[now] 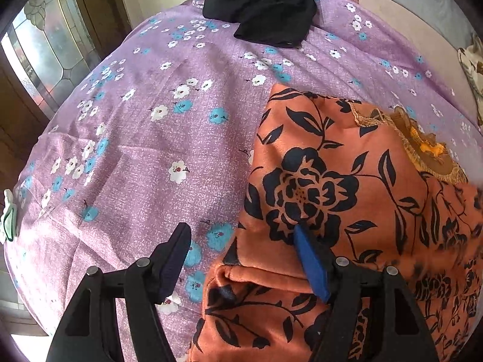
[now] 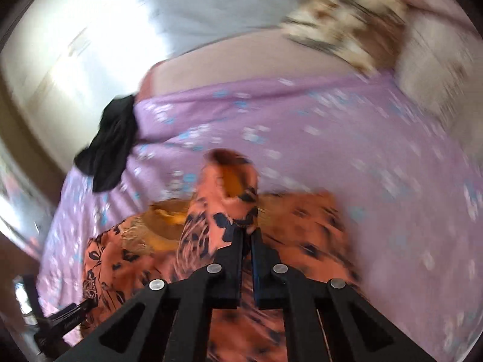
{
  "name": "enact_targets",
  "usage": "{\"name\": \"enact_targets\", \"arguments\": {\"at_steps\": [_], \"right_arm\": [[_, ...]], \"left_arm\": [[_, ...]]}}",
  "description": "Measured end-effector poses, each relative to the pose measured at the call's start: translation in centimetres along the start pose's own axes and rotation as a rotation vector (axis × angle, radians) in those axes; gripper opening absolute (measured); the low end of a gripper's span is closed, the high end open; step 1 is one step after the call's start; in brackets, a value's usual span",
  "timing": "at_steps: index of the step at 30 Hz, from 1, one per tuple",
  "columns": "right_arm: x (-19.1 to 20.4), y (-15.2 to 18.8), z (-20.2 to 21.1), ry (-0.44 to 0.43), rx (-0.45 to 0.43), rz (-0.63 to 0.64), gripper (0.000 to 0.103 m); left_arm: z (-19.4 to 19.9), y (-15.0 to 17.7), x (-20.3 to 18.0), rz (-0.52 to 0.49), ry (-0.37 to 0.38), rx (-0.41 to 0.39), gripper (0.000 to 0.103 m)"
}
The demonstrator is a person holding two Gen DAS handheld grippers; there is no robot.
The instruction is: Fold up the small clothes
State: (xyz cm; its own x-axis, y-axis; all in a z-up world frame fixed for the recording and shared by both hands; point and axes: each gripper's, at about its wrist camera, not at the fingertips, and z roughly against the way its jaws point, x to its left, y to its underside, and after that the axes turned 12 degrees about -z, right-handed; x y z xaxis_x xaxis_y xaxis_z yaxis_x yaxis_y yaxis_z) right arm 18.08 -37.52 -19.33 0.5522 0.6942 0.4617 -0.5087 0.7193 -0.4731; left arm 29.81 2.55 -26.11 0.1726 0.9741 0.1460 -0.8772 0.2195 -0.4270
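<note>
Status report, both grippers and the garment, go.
Left gripper open over orange floral garment. Right gripper shut on its sleeve, lifted. Black garment lies apart on the bedsheet.

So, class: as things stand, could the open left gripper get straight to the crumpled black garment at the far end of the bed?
Probably yes: the left gripper is open and empty, and only bare purple floral bedsheet lies between it and the crumpled black garment.
</note>
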Motion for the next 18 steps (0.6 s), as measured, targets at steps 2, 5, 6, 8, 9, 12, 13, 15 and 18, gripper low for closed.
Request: {"name": "enact_targets", "arguments": {"at_steps": [2,5,6,8,9,12,13,15,18], "right_arm": [[-3.7,0.7,-0.2,0.047,0.051,-0.056,0.005],[-7.3,2.1,-1.5,0.083,0.163,-0.155,0.006],[-7.9,2.2,-1.6,0.073,0.183,-0.196,0.006],[-7.8,1.8,-0.9,0.014,0.152,-0.224,0.009],[-7.1,1.4,-0.1,-0.026,0.107,-0.209,0.009],[-5.2,0.7,2.0,-0.102,-0.024,-0.156,0.009],[-4.5,0.5,2.0,-0.096,-0.051,-0.141,0.016],[-3.8,0.1,1.1,-0.079,-0.034,-0.125,0.061],[-3.9,0.0,-0.3,-0.116,0.004,-0.166,0.085]], "left_arm": [[0.2,0.1,-0.4,-0.021,-0.027,-0.009,0.071],[0.7,0.2,-0.9,-0.052,-0.066,-0.031,0.071],[1.1,0.3,-1.1,-0.062,-0.077,-0.048,0.071],[2.0,0.3,-1.3,-0.075,-0.082,-0.092,0.071],[2.9,0.3,-1.5,-0.083,-0.094,-0.134,0.071],[4.6,0.3,-2.0,-0.109,-0.122,-0.23,0.071],[4.8,0.3,-2.2,-0.114,-0.114,-0.242,0.071],[4.5,0.2,-2.6,-0.126,-0.082,-0.235,0.071],[3.4,0.1,-3.4,-0.145,-0.058,-0.194,0.071]]}}
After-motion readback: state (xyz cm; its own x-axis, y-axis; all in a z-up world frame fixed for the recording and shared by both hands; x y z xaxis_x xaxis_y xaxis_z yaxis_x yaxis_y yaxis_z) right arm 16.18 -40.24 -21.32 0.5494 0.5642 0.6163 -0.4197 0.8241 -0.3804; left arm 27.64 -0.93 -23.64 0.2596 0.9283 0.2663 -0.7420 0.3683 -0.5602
